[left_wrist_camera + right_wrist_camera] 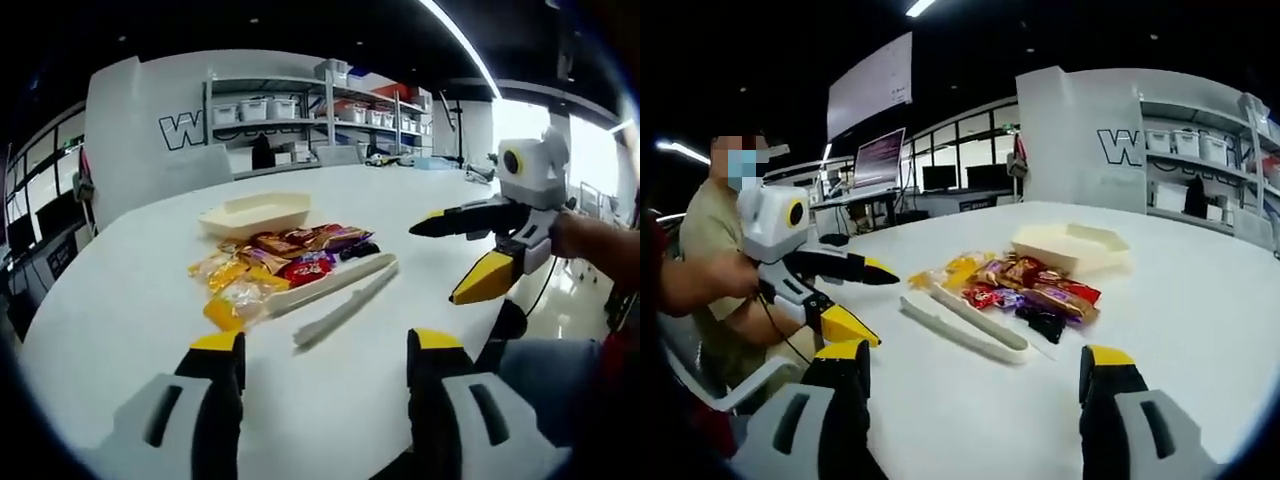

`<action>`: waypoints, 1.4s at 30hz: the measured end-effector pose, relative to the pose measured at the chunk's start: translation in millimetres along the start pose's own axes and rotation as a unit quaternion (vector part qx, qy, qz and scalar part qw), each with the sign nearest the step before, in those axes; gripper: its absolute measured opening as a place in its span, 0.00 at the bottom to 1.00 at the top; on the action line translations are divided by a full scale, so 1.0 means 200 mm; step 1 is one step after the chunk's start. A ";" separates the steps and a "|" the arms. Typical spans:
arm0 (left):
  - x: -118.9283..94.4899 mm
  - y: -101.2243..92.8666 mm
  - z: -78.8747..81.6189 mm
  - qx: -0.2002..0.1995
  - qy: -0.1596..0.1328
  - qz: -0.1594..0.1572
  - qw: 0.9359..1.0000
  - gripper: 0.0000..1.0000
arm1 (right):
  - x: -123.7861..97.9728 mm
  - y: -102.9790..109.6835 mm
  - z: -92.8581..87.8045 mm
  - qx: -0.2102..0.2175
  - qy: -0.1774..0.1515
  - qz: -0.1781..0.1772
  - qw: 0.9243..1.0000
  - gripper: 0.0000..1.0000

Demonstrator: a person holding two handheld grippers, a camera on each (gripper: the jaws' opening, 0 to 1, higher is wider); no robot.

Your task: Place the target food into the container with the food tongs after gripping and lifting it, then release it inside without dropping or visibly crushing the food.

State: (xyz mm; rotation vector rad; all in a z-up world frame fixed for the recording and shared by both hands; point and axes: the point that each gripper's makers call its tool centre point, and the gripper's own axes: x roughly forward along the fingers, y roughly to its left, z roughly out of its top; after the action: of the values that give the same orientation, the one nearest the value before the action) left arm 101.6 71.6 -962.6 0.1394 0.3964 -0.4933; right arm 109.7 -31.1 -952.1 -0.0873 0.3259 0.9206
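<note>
A: Okay, near stuff first. What's the left hand-held gripper (325, 350) doing?

B: Jaws apart, nothing between them, hovering over the white table (120, 300). Same for the right hand-held gripper (972, 362): jaws spread, holding nothing, above the table (1200, 300).

A: Do they see each other?

B: Yes. In the left gripper view the right hand-held gripper (440, 262) comes in from the right, off the table, jaws wide, a hand (575, 235) behind it. In the right gripper view the left hand-held gripper (880, 305) comes in from the left, also wide, held by a seated person (715, 250).

A: Tongs?

B: White food tongs (345, 293) lie flat on the table just past the jaws, arms splayed, untouched. In the right gripper view the food tongs (965, 322) sit between the gripper and the snacks.

A: Food?

B: A pile of wrapped snacks (270, 265), yellow, red, brown, purple, touching the tongs on their far side. Right gripper view, same snacks (1025, 285). Can't tell which one is the target.

A: Container?

B: Cream tray (255, 213) just behind the pile, looks empty. In the right gripper view the tray (1070, 245) is beyond the snacks too.

A: Background?

B: Shelves with bins (300, 110), monitors (880, 160) further off.
</note>
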 end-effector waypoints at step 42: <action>0.10 0.05 -0.03 0.007 0.007 -0.024 1.000 0.18 | 0.14 -0.01 -0.08 -0.054 0.035 -0.019 0.998 0.51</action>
State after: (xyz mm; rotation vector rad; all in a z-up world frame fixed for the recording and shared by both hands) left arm 121.2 72.8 -975.9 0.1475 0.4116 -0.5426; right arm 123.2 -14.7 -975.7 -0.2254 0.3379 0.8976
